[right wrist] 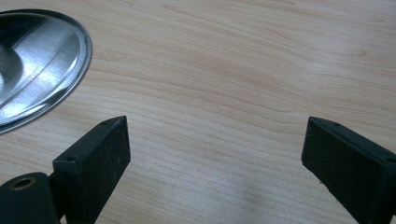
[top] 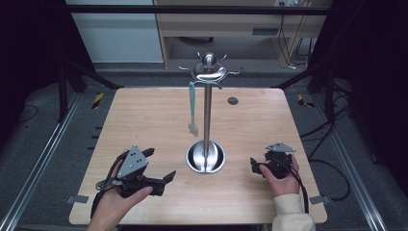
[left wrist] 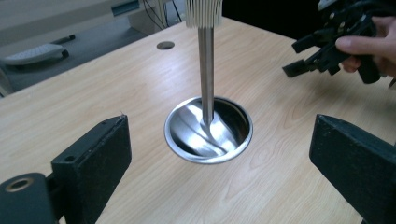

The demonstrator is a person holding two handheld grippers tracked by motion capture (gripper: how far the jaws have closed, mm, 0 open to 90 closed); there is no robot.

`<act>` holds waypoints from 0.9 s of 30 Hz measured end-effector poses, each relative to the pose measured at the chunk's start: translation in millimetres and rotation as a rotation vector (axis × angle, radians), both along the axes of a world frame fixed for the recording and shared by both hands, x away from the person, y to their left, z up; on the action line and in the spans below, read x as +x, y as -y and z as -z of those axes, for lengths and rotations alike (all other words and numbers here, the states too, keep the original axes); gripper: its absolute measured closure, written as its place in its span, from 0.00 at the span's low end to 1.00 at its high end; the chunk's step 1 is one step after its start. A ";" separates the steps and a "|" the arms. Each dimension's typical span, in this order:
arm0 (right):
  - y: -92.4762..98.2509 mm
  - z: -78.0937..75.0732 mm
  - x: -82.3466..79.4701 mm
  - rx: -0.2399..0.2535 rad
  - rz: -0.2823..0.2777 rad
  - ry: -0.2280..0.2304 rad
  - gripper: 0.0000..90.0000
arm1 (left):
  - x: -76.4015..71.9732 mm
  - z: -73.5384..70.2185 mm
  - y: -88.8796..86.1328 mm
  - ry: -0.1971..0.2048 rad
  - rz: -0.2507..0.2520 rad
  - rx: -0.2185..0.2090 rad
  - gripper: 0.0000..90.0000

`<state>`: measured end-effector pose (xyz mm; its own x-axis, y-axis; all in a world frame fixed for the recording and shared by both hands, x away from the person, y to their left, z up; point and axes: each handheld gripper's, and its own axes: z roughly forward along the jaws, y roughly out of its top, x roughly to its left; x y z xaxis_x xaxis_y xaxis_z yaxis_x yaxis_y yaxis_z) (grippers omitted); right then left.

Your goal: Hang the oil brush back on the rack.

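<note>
Two hands come in at the bottom of the high view, each gripping one tool. At lower left, the left gripper [top: 161, 165] rests low over the table [top: 144, 110], its jaws spread wide and holding nothing; its own view shows both black jaws far apart with bare wood and the stand's base between them. At lower right, the right gripper [top: 256, 167] is likewise released, its jaws parted over empty wood grain in its own view.

Between them, at the centre of the frame, stands one utensil stand [top: 207, 110]: a single steel pole rising from one round dished base [top: 206, 157] to a crown of hooks [top: 209, 71] in the upper middle. From a hook on the crown's left side hangs one spatula [top: 193, 108], pale teal handle up, flat blade down, dangling clear of the pole and well above the table. It looks to be the thing the work concerns, though neither gripper is near it yet.

By my reading, the spatula is light, its handle stiff and its blade likely somewhat flexible, and it will swing if nudged. The mid handle seems the best place to grasp, lifting it upward off the hook. The polished stand looks slippery and top-heavy; a sideways pull could tip it.

One dark round hole [top: 233, 100] sits in the table right of the pole.
</note>
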<state>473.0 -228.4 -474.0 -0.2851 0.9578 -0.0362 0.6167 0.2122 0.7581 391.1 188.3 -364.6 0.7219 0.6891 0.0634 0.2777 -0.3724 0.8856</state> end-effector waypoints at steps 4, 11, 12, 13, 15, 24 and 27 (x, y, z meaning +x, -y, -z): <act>-0.2 0.3 0.2 -0.001 -0.001 -0.002 0.09 | 0.9 11.1 -4.0 -0.008 -0.009 0.020 0.05; -0.6 0.6 0.0 0.003 0.002 -0.004 0.09 | 4.2 31.3 -12.1 0.001 -0.012 0.047 0.04; -0.4 0.8 0.0 -0.002 0.000 -0.005 0.09 | 4.7 33.2 -13.1 0.000 -0.012 0.050 0.04; -0.5 0.8 0.0 -0.001 0.000 -0.005 0.09 | 5.4 35.6 -14.5 -0.001 -0.011 0.057 0.04; -0.7 1.1 0.2 -0.003 0.000 -0.005 0.09 | 6.7 40.7 -17.1 -0.006 -0.020 0.060 0.04; -0.9 1.4 0.1 -0.004 0.001 -0.006 0.09 | 13.8 61.1 -31.9 -0.032 -0.057 0.077 0.04; -1.0 1.6 0.1 -0.005 0.000 -0.007 0.09 | 16.2 66.0 -37.6 -0.037 -0.074 0.080 0.04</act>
<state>473.1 -227.5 -475.5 -0.2853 0.9576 -0.0389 0.6218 0.2158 0.7528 407.3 225.9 -430.6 0.6722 0.7343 0.0948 0.3391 -0.4192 0.8422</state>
